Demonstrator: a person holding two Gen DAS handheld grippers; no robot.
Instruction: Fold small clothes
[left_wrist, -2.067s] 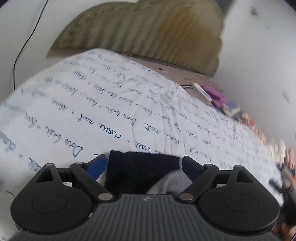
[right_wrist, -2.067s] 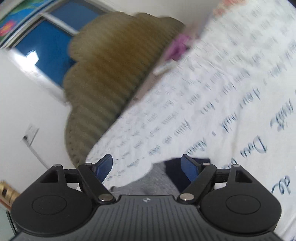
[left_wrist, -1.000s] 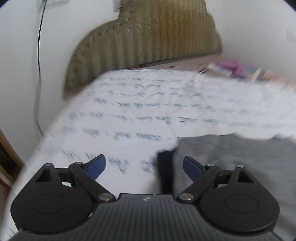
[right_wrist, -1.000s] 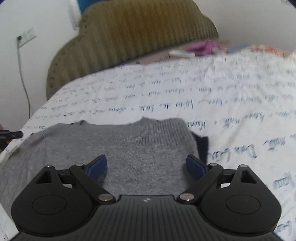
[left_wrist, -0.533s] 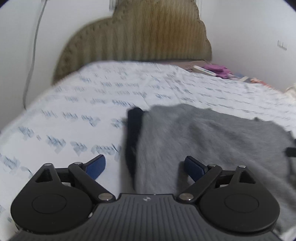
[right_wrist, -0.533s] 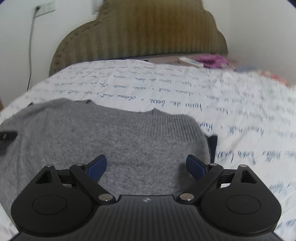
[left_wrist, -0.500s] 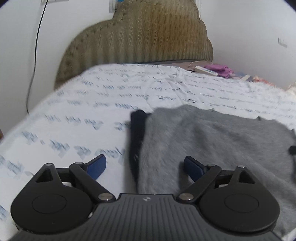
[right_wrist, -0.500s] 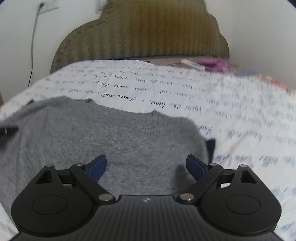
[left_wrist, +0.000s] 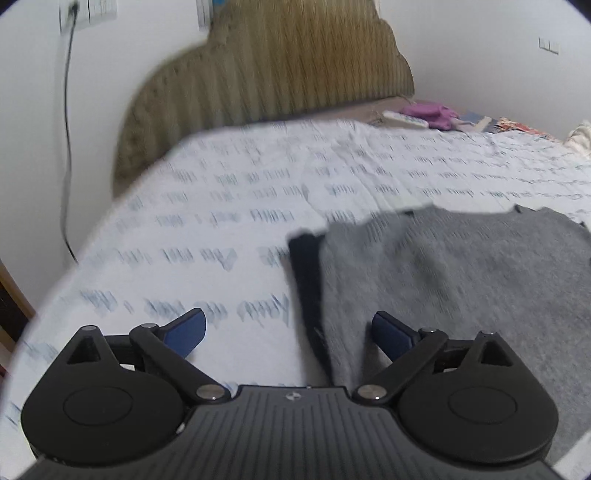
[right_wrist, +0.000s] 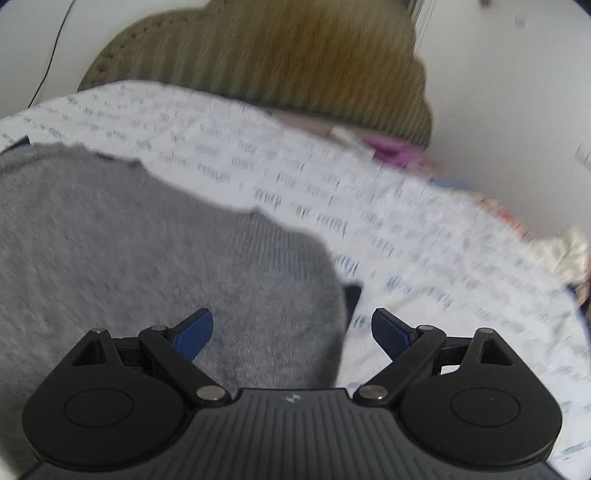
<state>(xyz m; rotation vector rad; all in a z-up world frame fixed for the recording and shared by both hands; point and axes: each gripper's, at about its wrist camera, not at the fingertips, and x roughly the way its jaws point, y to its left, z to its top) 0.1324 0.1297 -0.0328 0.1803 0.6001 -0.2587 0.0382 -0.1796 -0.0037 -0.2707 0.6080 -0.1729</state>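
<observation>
A grey knit sweater (left_wrist: 461, 266) lies flat on the bed, with a dark navy layer (left_wrist: 306, 266) showing along its left edge. My left gripper (left_wrist: 288, 315) hovers low over that left edge. Its jaws are opening wide; the navy strip and grey hem lie between them, untouched by the pads. In the right wrist view the sweater (right_wrist: 129, 240) fills the left half, and a navy corner (right_wrist: 352, 295) peeks out at its right edge. My right gripper (right_wrist: 291, 313) stands open over that right edge and grips nothing.
The bed is covered by a white sheet (left_wrist: 203, 221) printed with blue handwriting. An olive ribbed headboard (left_wrist: 277, 66) stands at the far end. Purple cloth (left_wrist: 428, 110) and small clutter lie far right. A black cable (left_wrist: 66, 147) hangs on the left wall.
The left gripper has shifted left and sunk a little, so the sweater's navy edge now sits between its fingers. The right gripper has rolled and moved toward the sweater's right edge.
</observation>
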